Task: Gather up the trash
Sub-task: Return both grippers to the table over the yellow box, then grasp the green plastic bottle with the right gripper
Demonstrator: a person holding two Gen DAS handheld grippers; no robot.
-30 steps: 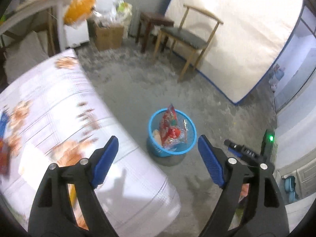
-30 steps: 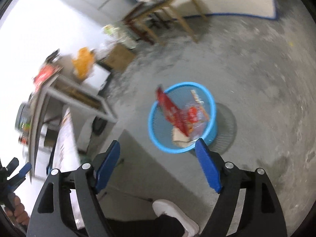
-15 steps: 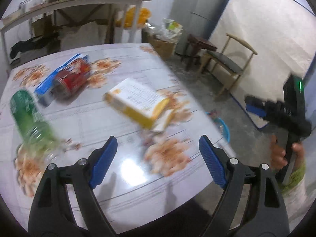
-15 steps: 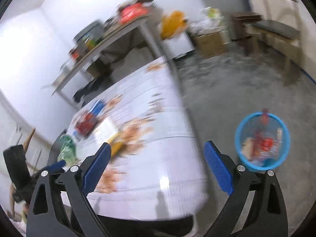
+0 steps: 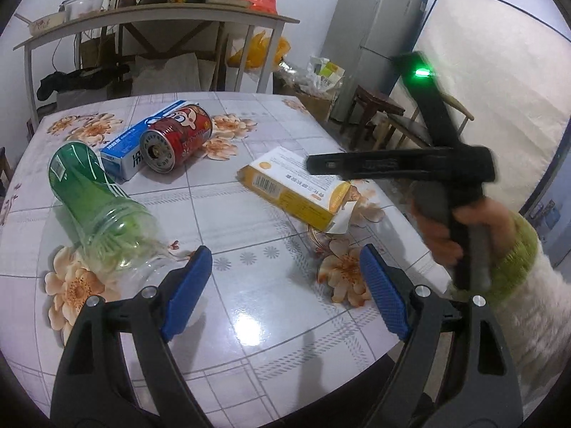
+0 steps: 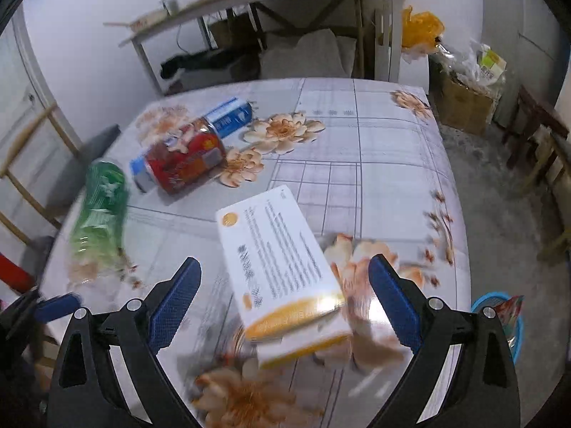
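Floral oilcloth covers the table (image 5: 249, 306) on which the trash lies, with a cluttered shelf, a refrigerator and a chair behind. Left wrist view: the left gripper (image 5: 285, 289) hangs over the near table edge, its blue pads wide apart and empty; a green plastic bottle (image 5: 96, 207) lies on its side just ahead of the left pad, a red can (image 5: 178, 142) rests against a blue carton (image 5: 142, 146) farther back, and a yellow-and-white box (image 5: 296, 192) lies to the right, its end flap open. A hand in a green-cuffed white sleeve holds the right gripper above that box. Right wrist view: the right gripper (image 6: 285, 303) points steeply down at the yellow-and-white box, which sits between its jaws; the pads stand clear of both long sides, spread wide. A blue mesh bin (image 6: 499, 317), already holding wrappers, stands on the floor past the right table edge. Judged step: grasping the box. For a sound grip, lower until the pads bracket the long faces near mid-length, close squarely to avoid crushing the cardboard or catching the loose flap, then lift clear before swinging toward the bin.
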